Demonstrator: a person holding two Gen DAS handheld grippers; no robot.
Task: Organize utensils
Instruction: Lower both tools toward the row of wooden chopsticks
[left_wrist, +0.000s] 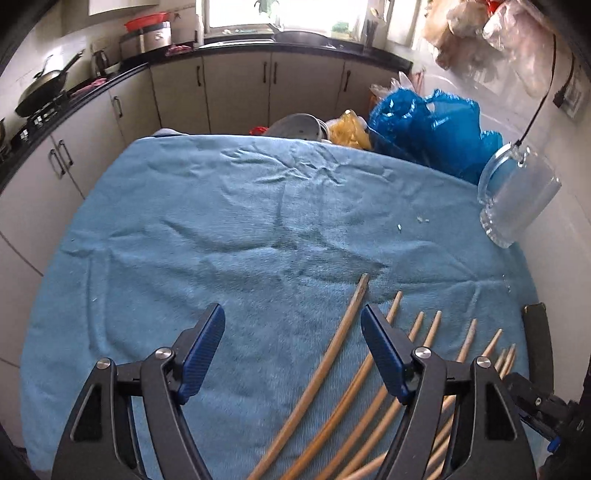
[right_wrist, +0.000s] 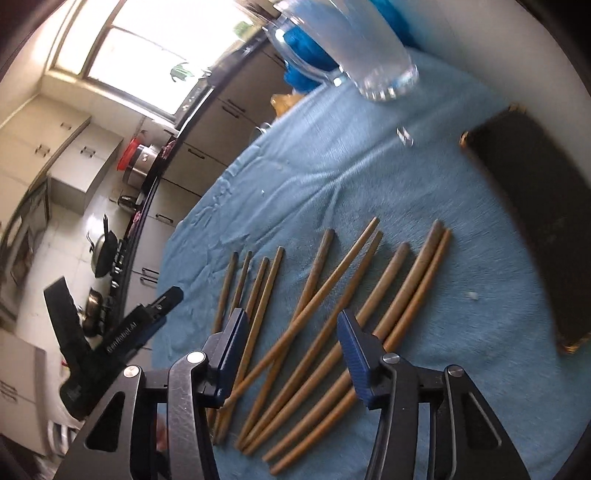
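A blue towel (left_wrist: 221, 229) covers the table; on its near right part lie wooden chopsticks (right_wrist: 314, 325), loosely fanned with their tips pointing away, two of them crossing near the middle of the spread; a clear glass mug (left_wrist: 517, 195) stands at the far right of the towel, well apart from the chopsticks; a dark flat case (right_wrist: 539, 236) lies on the towel to the right of the chopsticks, just beside them without touching.

The left gripper (left_wrist: 293, 350) hangs over the left end of the fan, its blue-padded jaws well apart; the leftmost chopstick runs through the gap between them, but neither pad presses on it, and nothing is held; bare towel fills the rest of the gap.

The right gripper (right_wrist: 291, 358) points down over the middle of the fan, its jaws about half open; several chopsticks lie below and between the pads, none pinched that can be seen; the left gripper shows at the left edge of that view.

Behind the table stand a blue plastic bag (left_wrist: 424, 125) and kitchen cabinets (left_wrist: 236, 88).
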